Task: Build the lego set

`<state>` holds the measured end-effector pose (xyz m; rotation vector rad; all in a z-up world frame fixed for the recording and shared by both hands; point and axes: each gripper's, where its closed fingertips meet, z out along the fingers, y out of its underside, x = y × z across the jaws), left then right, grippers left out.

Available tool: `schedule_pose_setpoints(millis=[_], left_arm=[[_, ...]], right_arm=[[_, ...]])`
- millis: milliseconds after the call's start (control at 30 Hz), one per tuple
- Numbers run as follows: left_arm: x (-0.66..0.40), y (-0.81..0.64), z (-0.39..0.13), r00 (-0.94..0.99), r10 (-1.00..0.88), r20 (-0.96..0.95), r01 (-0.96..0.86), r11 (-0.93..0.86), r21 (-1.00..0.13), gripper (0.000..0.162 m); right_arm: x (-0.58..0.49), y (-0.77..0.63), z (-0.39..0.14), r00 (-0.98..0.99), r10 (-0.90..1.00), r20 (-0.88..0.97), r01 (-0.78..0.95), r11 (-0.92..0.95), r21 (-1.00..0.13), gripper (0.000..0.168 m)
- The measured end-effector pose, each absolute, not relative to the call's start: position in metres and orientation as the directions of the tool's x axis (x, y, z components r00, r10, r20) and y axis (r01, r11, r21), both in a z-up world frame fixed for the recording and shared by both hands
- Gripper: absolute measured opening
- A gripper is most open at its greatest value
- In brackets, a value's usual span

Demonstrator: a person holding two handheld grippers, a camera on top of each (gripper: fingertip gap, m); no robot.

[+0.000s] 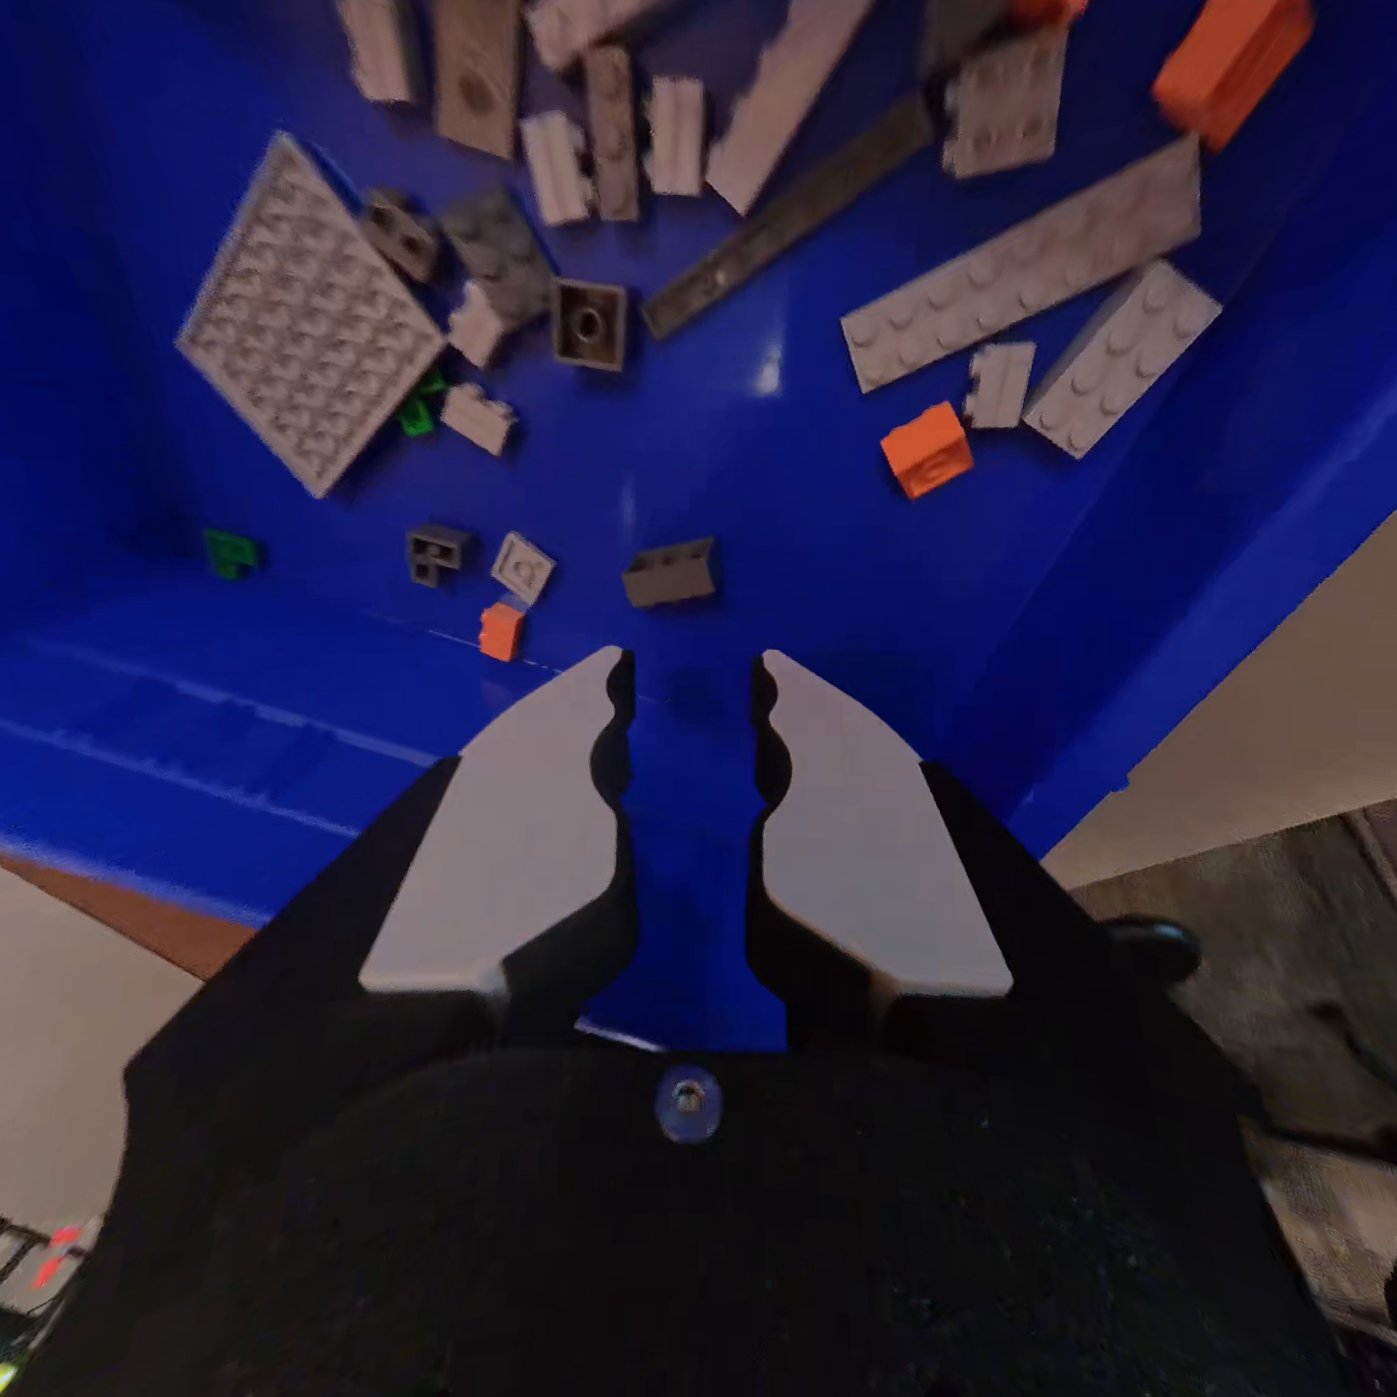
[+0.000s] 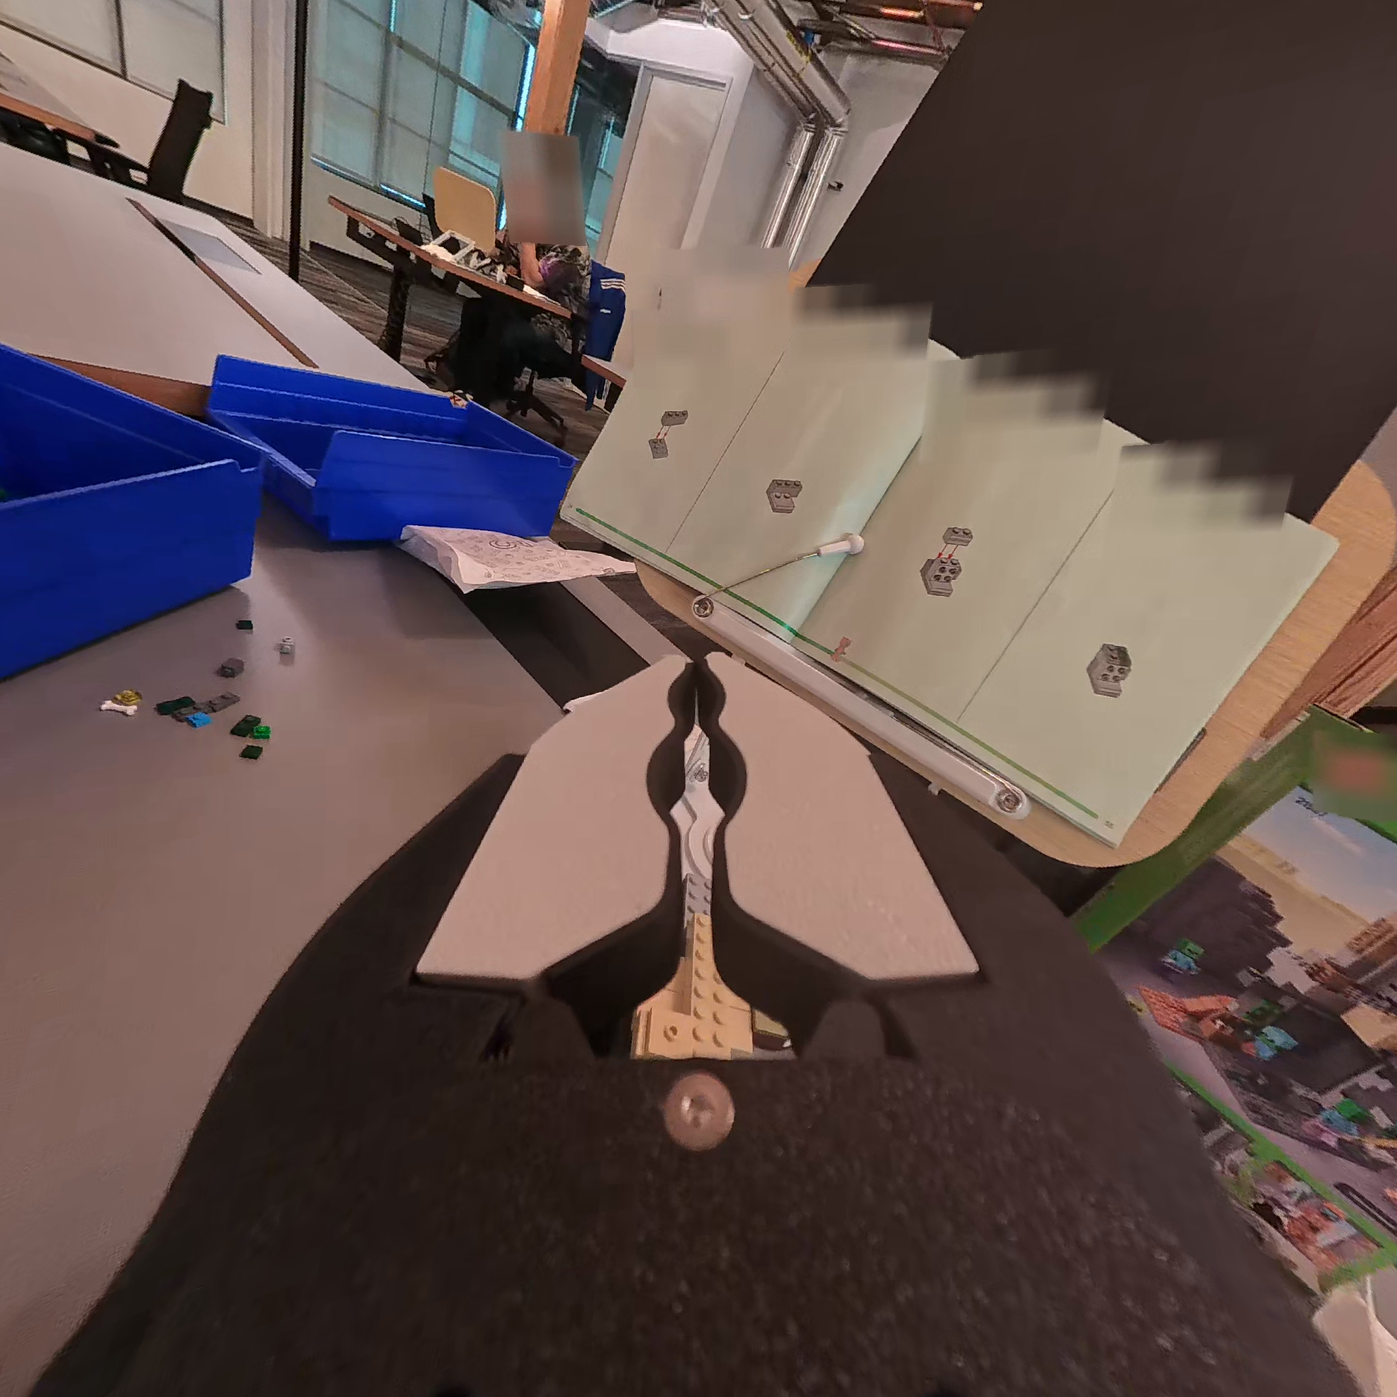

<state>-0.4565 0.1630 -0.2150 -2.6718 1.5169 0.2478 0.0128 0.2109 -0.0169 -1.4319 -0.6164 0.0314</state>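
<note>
The left tool (image 1: 692,665) hangs over a blue bin (image 1: 907,567), its fingers apart and empty. Just ahead of its tips lies a small dark grey brick (image 1: 671,572); a small orange brick (image 1: 501,630) sits ahead to the left, and grey plates (image 1: 310,317) lie farther off. These pieces look light, hard and slick, so a brick is best pinched across its two flat sides, square on, or it may skid. The right tool (image 2: 699,665) has its fingers together with nothing visibly clamped at the tips, above a tan partial build (image 2: 699,1005) on the worktop (image 2: 302,794), facing an open instruction booklet (image 2: 945,544).
</note>
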Motion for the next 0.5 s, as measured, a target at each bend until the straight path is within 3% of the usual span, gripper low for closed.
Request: schedule_pose_setpoints(millis=[233, 333, 500], left_arm=[[-0.472, 0.166, -0.243, 0.376, -0.903, -0.208, -0.860, -0.424, 0.283, 0.026], [-0.470, 0.180, -0.245, 0.365, -0.894, -0.261, -0.861, -0.431, 0.269, 0.022], [-0.451, 0.203, -0.240, 0.382, -0.863, -0.331, -0.887, -0.443, 0.131, 0.015]], right_arm=[[0.015, 0.212, -0.020, 0.843, 0.373, 0.387, 0.353, 0.158, -0.922, 0.000], [0.017, 0.213, -0.020, 0.845, 0.371, 0.385, 0.352, 0.157, -0.923, 0.000], [0.017, 0.214, -0.023, 0.844, 0.376, 0.382, 0.353, 0.148, -0.924, 0.000]])
